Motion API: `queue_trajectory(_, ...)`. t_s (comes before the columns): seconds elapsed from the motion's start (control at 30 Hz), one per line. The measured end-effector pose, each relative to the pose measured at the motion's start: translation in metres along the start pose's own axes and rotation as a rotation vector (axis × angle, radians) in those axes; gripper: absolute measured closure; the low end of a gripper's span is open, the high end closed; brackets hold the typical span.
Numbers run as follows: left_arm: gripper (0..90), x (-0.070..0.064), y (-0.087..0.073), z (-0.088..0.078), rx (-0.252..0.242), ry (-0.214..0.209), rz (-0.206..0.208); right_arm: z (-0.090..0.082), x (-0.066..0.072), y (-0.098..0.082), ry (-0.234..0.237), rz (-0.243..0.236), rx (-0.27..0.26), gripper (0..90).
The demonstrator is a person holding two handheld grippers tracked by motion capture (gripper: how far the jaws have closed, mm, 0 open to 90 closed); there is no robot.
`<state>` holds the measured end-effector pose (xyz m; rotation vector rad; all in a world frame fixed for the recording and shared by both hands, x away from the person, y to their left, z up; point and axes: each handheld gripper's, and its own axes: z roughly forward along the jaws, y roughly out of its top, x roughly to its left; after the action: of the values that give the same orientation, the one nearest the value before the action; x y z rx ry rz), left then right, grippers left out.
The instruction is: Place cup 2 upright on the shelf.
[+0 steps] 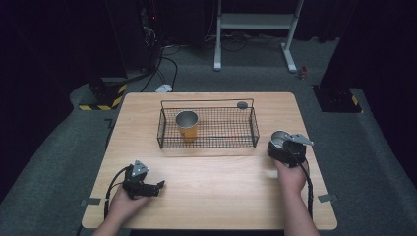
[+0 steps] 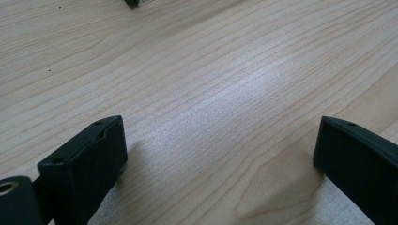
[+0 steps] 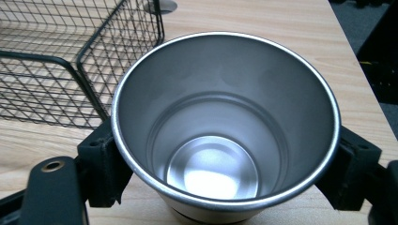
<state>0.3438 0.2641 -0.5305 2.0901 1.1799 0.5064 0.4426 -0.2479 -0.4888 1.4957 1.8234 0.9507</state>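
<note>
I am holding the steel cup [image 3: 225,126] in my right tool [image 1: 286,146], jaws clamping its walls, at right centre of the high view beside the wire basket [image 1: 207,129]. It is standing upright, mouth up, long axis vertical. Its smooth tapered wall could be slipping (thin grip), or clipping the basket rim. My left tool [image 1: 146,186] is resting open, empty, on the desk [image 1: 211,191].

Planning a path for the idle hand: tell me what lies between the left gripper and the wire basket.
Bare wooden tabletop. In the high view nothing stands between the left gripper and the wire basket; the left gripper view shows plain wood ahead of its open jaws.
</note>
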Motion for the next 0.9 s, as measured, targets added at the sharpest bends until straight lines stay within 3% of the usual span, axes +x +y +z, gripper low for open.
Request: queue_trajectory(0.9, 3.4, 0.001, 0.0, 0.0, 0.001, 0.001, 0.007, -0.039, 0.028, 0.008, 0.058, -0.054, -0.084, 18.4)
